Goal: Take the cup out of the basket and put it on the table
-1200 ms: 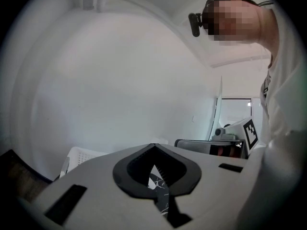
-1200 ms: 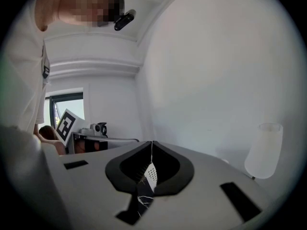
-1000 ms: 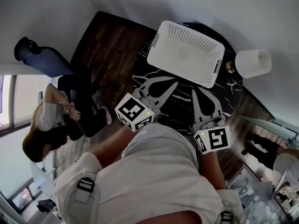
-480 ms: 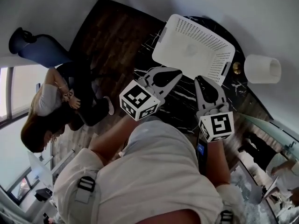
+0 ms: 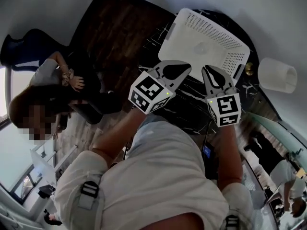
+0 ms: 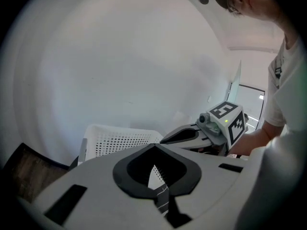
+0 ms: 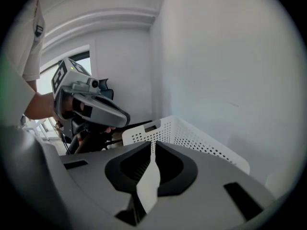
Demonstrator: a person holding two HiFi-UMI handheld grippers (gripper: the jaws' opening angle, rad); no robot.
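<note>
On the black, white-veined marble counter (image 5: pixel 188 105) sits the white plastic basket (image 5: pixel 204 40), a rounded rectangle with perforated walls and slot handles at its ends, and it's the anchor for everything here. On the basket's floor there's a faint, pale round shape, apparently the cup (image 5: pixel 200 47), white on white and hard to make out; neither gripper view looks over the rim to confirm it. Just on the near side of the basket, the left gripper (image 5: pixel 187 64) points at its near wall, grey moulded fingers pressed together at the tips with nothing between them, only the dark-lined teardrop gap behind. Its own view says the same: left gripper (image 6: pixel 154 147) closed and empty, the dotted basket wall (image 6: pixel 120 140) just beyond. Beside it, also short of the basket, the right gripper (image 5: pixel 207 69) matches, fingers closed tip to tip on nothing; from its own camera the right gripper (image 7: pixel 153 143) faces the basket's handle end (image 7: pixel 184 135). Each carries its marker cube toward the person. To the basket's right, a small brass-coloured knob (image 5: pixel 248 69), then a smooth white cylinder (image 5: pixel 277 74) lying on its side.
</note>
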